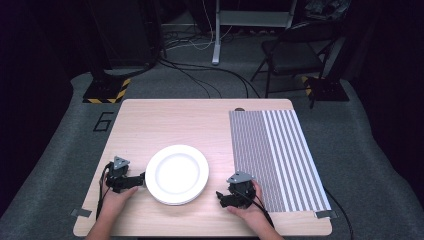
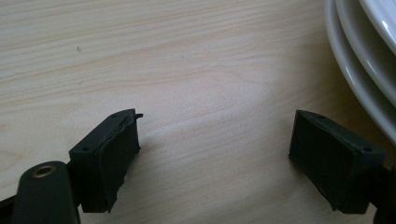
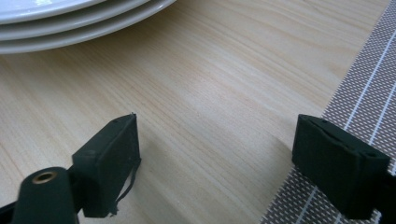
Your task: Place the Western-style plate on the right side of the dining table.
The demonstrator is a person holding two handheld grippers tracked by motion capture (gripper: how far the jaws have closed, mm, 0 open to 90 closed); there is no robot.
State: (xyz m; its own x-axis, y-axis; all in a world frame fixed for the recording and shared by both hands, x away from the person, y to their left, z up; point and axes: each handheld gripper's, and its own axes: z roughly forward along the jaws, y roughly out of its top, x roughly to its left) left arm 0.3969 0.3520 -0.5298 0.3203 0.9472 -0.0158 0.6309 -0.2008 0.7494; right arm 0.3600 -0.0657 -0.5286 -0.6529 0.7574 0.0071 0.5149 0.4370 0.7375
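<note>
Both your grippers stand released, jaws wide apart over bare wood, grasping nothing. Your left gripper (image 1: pixel 141 180) lies low on the table (image 1: pixel 165 120), its tips just beside the left rim of the plates (image 1: pixel 176 173); in the left gripper view those plates (image 2: pixel 369 70) curve past the right jaw. Your right gripper (image 1: pixel 220 197) sits near their right side, between them and the striped mat (image 1: pixel 275 155), one jaw over the mat's edge (image 3: pixel 364 102). White plates (image 3: pixel 70 18) are stacked, at least three rims showing; the top one holds nothing.
</note>
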